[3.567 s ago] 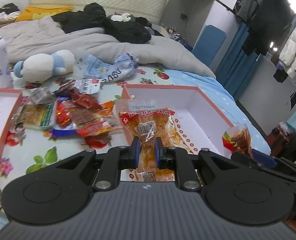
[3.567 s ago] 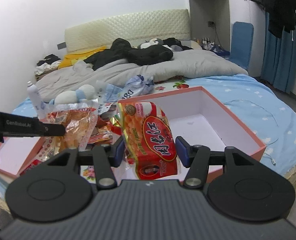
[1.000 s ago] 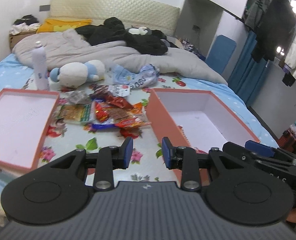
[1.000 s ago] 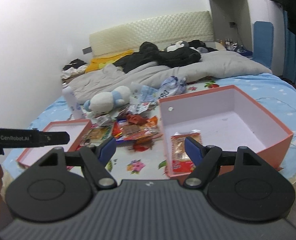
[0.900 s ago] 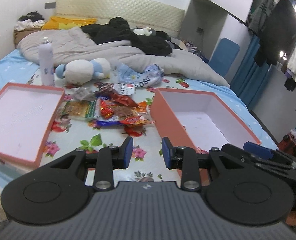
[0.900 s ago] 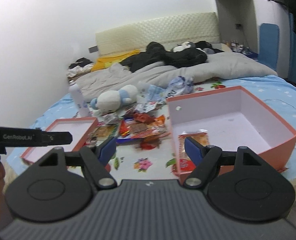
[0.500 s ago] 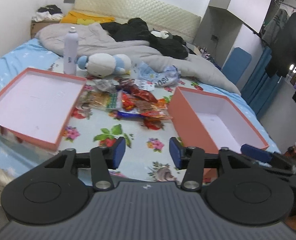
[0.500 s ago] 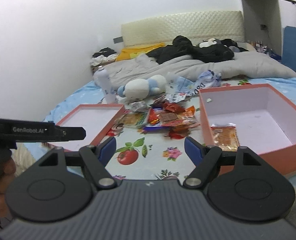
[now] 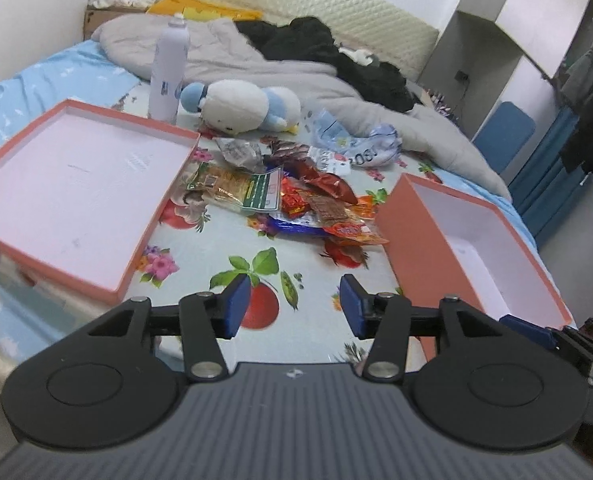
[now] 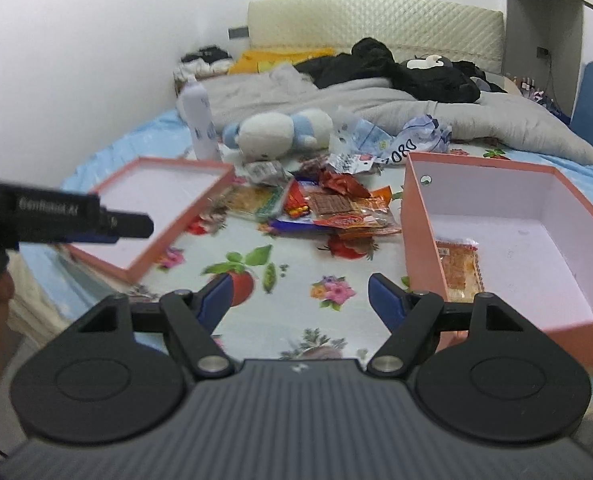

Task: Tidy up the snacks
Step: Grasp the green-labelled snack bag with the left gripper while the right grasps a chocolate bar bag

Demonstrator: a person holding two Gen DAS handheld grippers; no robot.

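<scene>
Left wrist view: the left gripper (image 9: pixel 294 304) is held with its jaws spread and nothing between them, above the flowered bedsheet (image 9: pixel 200 280) and short of the snack pile (image 9: pixel 296 204). The right gripper (image 10: pixel 298 300) is likewise spread and empty, just beside the near wall of the deep box (image 10: pixel 418 240). One orange packet (image 10: pixel 458 266) is already seen lying inside that box (only in the right wrist view); the shallow lid (image 9: pixel 76 184) holds nothing.

The step in hand is judged to be a reach for the next packet. A single wrapper at the edge of the pile, such as the red-labelled packet (image 9: pixel 352 232) nearest the box, is best chosen, so that neighbours are not dragged along. A crimped end should be pinched rather than the flat face, since foil is likely to slip. The plush toy (image 9: pixel 244 106) and spray bottle (image 9: pixel 168 68) beyond the pile are best left alone.
</scene>
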